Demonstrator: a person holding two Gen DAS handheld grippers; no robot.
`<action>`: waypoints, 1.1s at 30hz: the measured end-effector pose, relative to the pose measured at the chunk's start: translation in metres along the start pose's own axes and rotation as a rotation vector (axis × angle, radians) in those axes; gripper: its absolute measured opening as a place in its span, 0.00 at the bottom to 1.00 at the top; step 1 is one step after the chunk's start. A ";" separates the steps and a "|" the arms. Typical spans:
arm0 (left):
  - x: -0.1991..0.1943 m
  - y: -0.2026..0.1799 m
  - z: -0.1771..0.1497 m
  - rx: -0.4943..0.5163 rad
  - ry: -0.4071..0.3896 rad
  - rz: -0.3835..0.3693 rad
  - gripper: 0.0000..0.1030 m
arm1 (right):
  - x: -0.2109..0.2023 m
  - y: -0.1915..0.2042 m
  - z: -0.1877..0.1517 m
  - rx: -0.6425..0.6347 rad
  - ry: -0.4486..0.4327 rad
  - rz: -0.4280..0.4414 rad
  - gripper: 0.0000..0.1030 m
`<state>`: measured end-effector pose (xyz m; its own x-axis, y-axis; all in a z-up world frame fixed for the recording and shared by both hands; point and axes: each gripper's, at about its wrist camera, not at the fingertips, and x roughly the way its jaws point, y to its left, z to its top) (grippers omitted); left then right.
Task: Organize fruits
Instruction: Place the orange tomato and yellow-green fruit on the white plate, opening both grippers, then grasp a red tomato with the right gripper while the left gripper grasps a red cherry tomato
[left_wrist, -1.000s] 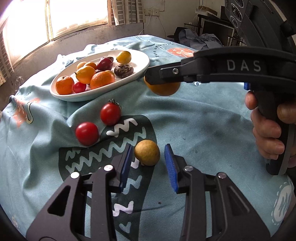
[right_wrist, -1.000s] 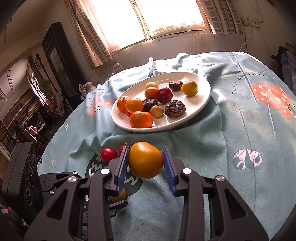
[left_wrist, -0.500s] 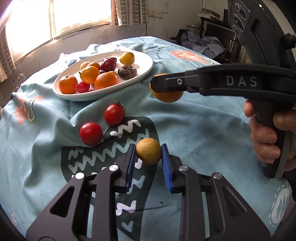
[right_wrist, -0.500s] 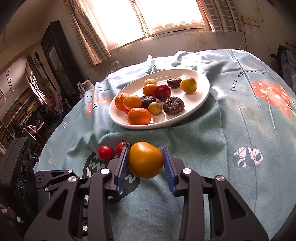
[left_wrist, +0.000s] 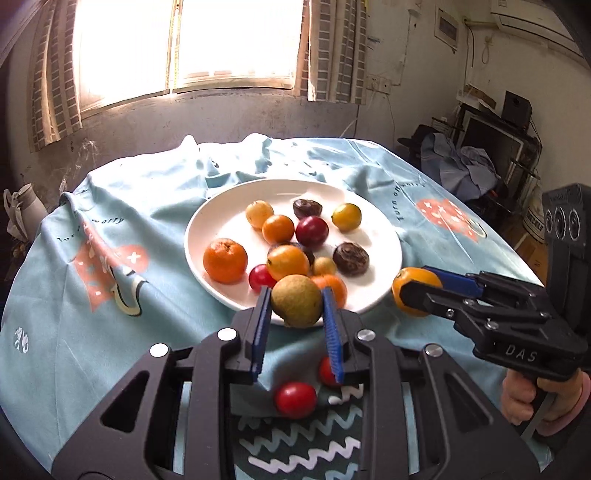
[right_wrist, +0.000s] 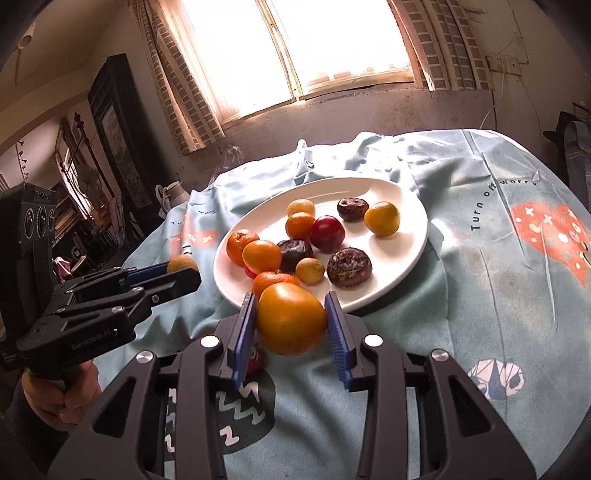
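Left hand-held gripper (left_wrist: 296, 302): clamped on round tan-brown fruit (left_wrist: 296, 301); lower gently onto white oval plate (left_wrist: 384, 258)
Right hand-held gripper (right_wrist: 290, 321): gripping smooth orange persimmon (right_wrist: 290, 322); follow, near plate's bare rim

A white plate (left_wrist: 380, 236) sits on a pale blue tablecloth (left_wrist: 155, 192) printed with coral hearts and a dark patch of white zigzags. Blue pads (right_wrist: 337, 332) flank an orange-yellow fruit (right_wrist: 290, 317).

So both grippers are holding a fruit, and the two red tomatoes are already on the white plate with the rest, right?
Not quite. The two red tomatoes lie on the blue tablecloth in front of the white plate, as the left wrist view shows. The left gripper does hold a brownish-yellow fruit, and the right gripper an orange one.
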<state>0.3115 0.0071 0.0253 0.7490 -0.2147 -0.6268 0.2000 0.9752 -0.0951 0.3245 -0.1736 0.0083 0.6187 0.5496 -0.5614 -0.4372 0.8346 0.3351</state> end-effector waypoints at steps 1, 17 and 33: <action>0.004 0.003 0.006 -0.009 -0.004 0.003 0.27 | 0.004 -0.003 0.005 0.011 -0.004 -0.004 0.37; 0.067 0.030 0.053 -0.045 0.007 0.152 0.88 | 0.049 -0.019 0.039 -0.025 -0.020 -0.039 0.57; -0.021 0.051 -0.033 -0.169 0.031 0.229 0.98 | 0.002 0.025 0.003 -0.024 0.005 0.060 0.58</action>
<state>0.2848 0.0634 0.0079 0.7424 0.0116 -0.6698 -0.0826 0.9938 -0.0742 0.3165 -0.1515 0.0173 0.5877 0.5981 -0.5449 -0.4888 0.7991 0.3500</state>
